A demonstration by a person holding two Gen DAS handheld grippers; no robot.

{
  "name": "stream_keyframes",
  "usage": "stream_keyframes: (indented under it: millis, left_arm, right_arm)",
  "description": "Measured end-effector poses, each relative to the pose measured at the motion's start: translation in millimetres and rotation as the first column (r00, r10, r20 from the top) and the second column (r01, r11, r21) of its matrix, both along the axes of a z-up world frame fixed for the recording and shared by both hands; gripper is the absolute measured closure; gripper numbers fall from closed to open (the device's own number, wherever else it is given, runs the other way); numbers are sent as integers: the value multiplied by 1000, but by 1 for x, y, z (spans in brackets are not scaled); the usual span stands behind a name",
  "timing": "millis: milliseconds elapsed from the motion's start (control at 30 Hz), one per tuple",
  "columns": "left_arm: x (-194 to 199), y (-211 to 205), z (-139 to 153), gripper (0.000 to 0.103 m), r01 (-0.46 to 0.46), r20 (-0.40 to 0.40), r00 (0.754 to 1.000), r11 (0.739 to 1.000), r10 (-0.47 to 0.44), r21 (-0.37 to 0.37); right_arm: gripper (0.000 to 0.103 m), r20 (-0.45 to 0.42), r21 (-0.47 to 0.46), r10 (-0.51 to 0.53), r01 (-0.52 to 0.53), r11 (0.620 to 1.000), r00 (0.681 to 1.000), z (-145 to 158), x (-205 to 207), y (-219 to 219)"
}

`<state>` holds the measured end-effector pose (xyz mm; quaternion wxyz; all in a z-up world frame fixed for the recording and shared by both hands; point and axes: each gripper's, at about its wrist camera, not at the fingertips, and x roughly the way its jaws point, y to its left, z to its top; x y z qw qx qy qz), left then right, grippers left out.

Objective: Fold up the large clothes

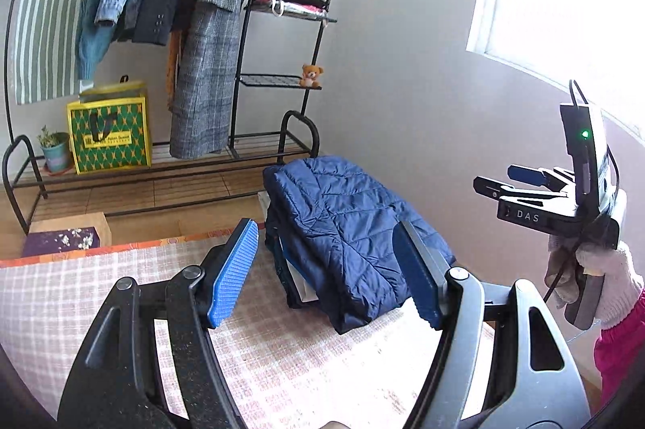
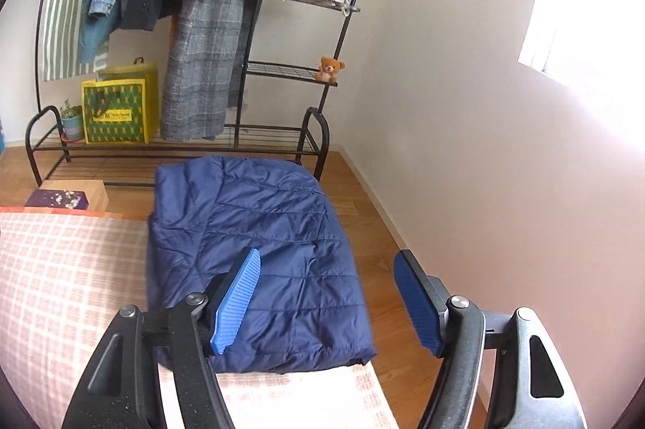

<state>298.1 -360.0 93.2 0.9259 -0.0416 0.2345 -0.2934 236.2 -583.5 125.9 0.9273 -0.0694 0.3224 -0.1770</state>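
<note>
A navy quilted jacket [image 1: 342, 227] lies folded into a thick bundle at the far right end of the bed with the checked cover [image 1: 100, 304]. It also shows in the right wrist view [image 2: 258, 247]. My left gripper [image 1: 326, 276] is open and empty, raised just short of the jacket. My right gripper [image 2: 328, 300] is open and empty, hovering over the jacket's near right edge. The right gripper also shows in the left wrist view [image 1: 524, 183], held in a white-gloved hand to the right of the jacket.
A black clothes rack [image 2: 177, 143] with hanging coats [image 2: 201, 38] stands at the back wall. A yellow-green bag [image 2: 119, 106], a potted plant [image 2: 72, 123] and a teddy bear [image 2: 330, 68] sit on it. Wooden floor [image 2: 363, 203] runs between bed and the wall on the right.
</note>
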Motion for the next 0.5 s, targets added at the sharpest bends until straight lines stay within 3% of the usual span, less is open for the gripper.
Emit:
stream_keyframes:
  millis: [267, 400, 500]
  left_arm:
    - [-110, 48, 32, 32, 40, 79, 996, 999, -40, -4]
    - [-157, 68, 33, 32, 46, 139, 989, 998, -50, 33]
    - [-183, 84, 25, 32, 56, 143, 988, 998, -61, 41]
  right_arm:
    - [30, 72, 34, 51, -54, 998, 996, 37, -100, 70]
    - [28, 115, 45, 59, -65, 997, 992, 39, -143, 102]
    - [26, 140, 72, 46, -57, 996, 989, 33, -167, 120]
